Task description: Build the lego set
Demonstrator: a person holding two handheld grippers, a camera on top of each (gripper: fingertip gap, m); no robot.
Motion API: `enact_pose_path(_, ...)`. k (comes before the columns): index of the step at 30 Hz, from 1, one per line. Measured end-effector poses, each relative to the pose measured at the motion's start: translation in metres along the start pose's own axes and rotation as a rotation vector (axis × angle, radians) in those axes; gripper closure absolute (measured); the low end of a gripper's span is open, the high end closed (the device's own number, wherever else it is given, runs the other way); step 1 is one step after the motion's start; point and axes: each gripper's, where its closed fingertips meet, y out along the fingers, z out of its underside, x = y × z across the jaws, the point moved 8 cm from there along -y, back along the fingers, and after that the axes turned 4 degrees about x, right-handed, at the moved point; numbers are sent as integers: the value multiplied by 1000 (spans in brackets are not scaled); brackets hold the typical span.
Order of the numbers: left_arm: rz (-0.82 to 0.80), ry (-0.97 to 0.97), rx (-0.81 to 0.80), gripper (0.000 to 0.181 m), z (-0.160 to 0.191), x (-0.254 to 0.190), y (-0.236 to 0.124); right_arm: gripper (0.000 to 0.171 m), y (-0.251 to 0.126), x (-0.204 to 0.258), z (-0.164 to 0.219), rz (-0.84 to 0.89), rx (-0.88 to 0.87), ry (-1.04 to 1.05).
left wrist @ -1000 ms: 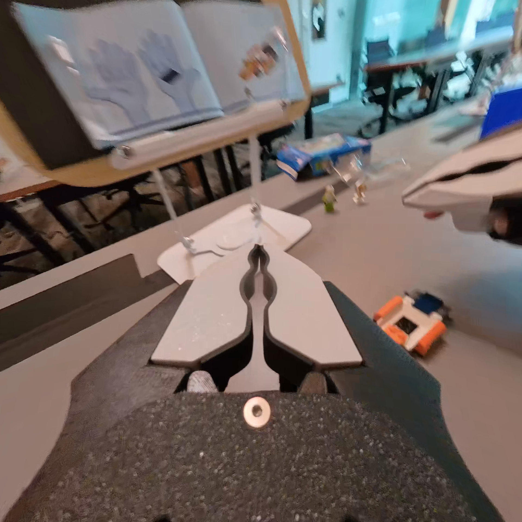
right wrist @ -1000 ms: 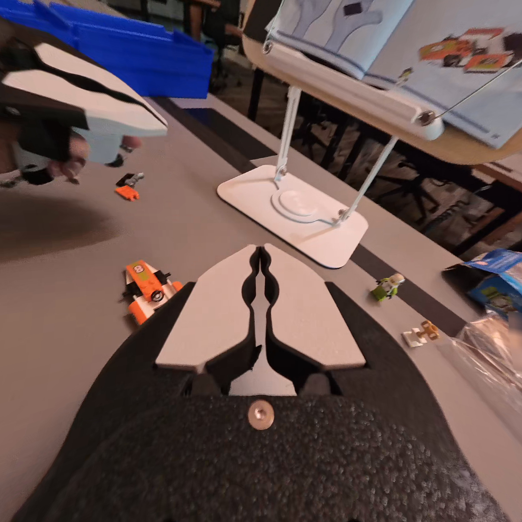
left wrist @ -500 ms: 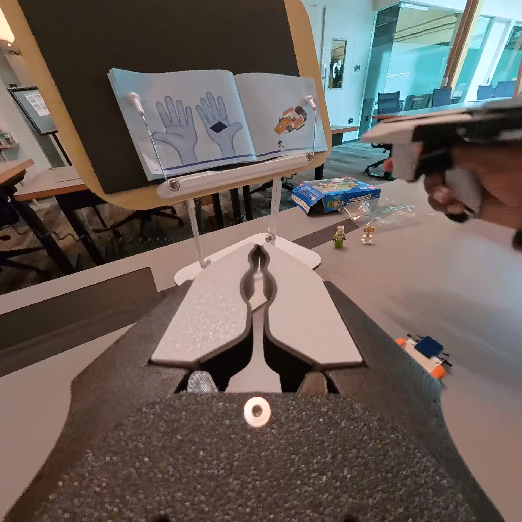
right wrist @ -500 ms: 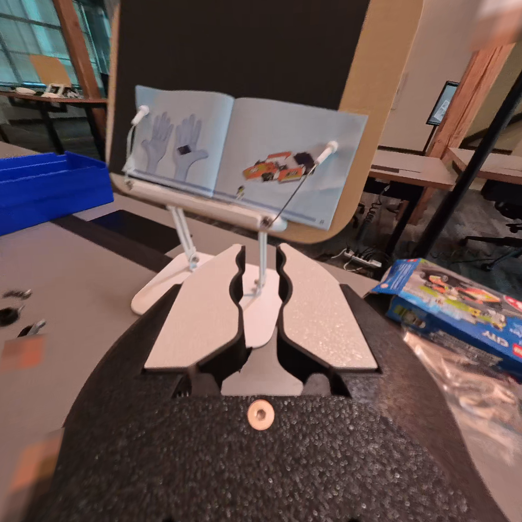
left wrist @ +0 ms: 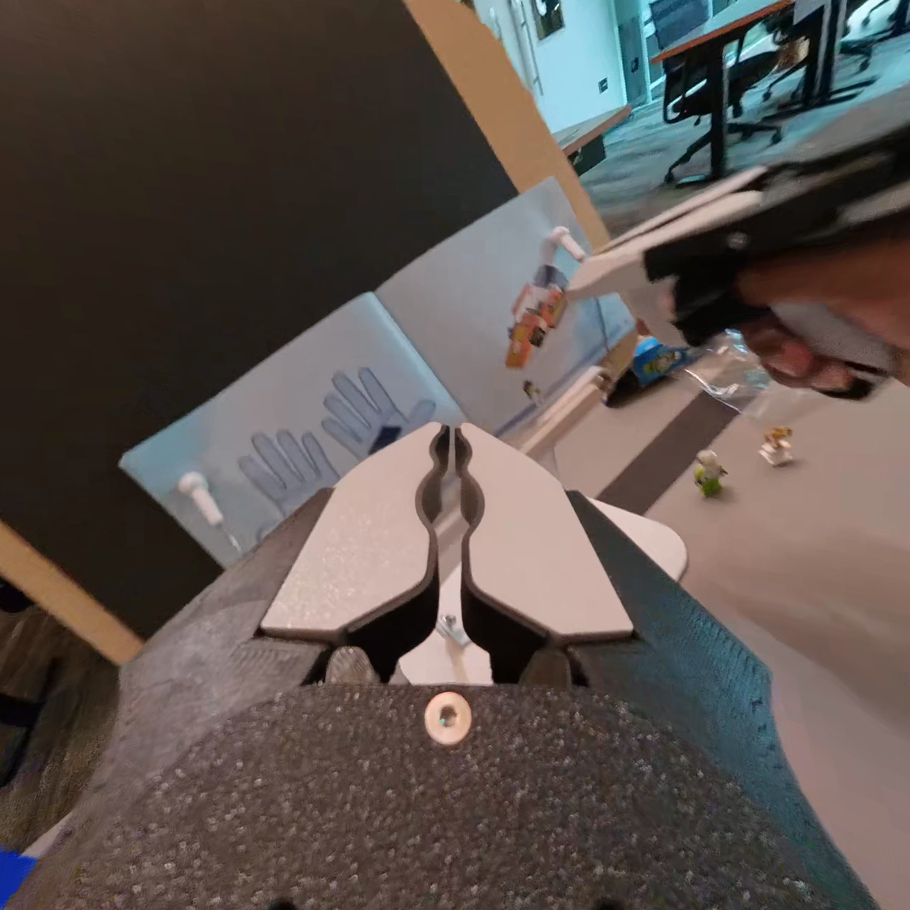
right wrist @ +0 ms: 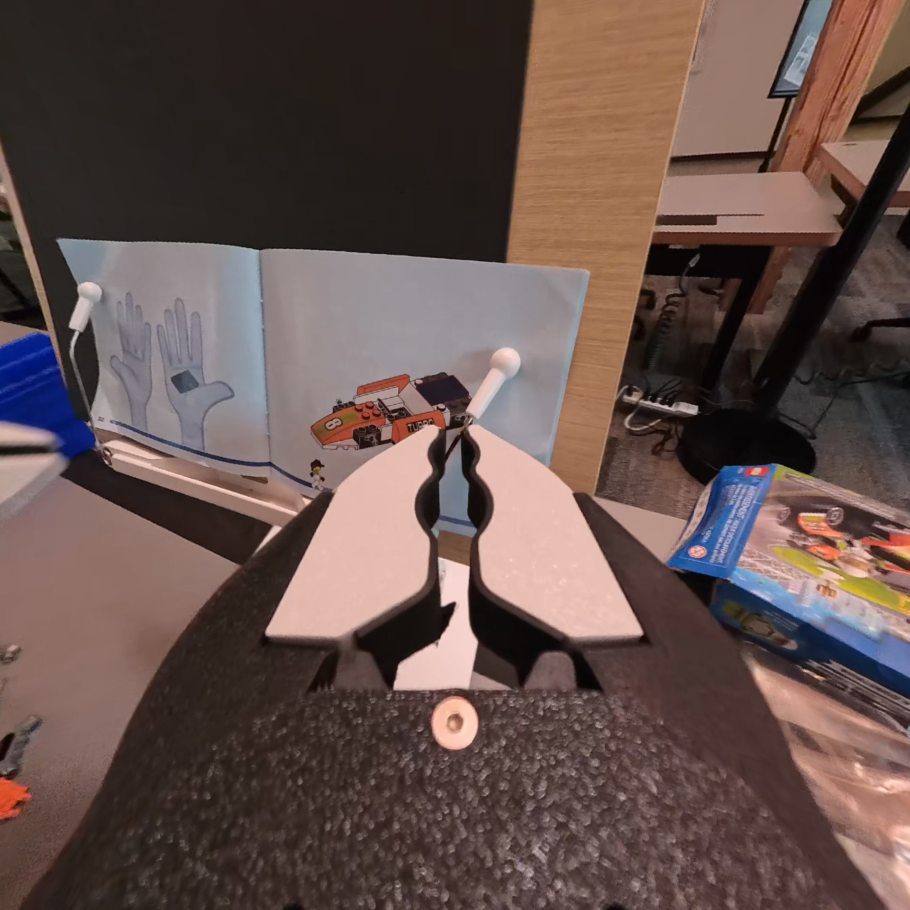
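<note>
The instruction booklet (right wrist: 325, 354) is pale blue, with grey-blue hands printed on its left page and an orange, white and black car with a green patch on its right page, and behind it the stand's board (right wrist: 276, 123) is black with a light wood-grain edge. To the booklet's right lies a blue box (right wrist: 807, 571) with lime green and orange artwork, and to its left a bright blue bin (right wrist: 29, 389). Before the booklet, both tongs (right wrist: 452, 438) have pale grey fingers (right wrist: 364, 541) on speckled black bodies, over a grey surface (left wrist: 788, 566) crossed by a dark band, where a minifigure (left wrist: 709, 475) shows lime green and white.
</note>
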Motion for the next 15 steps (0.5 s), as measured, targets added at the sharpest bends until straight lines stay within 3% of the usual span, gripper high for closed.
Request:
enact_pose_path(6, -35, -29, 134, 181, -8, 15, 51, 165, -7, -6, 7, -15, -35, 57)
enact_pose_path(11, -74, -10, 164, 181, -6, 15, 58, 162, -18, -17, 27, -8, -85, 151)
enact_pose_path(15, -99, 19, 161, 181, -6, 14, 59, 160, -19, -26, 58, -87, -107, 391)
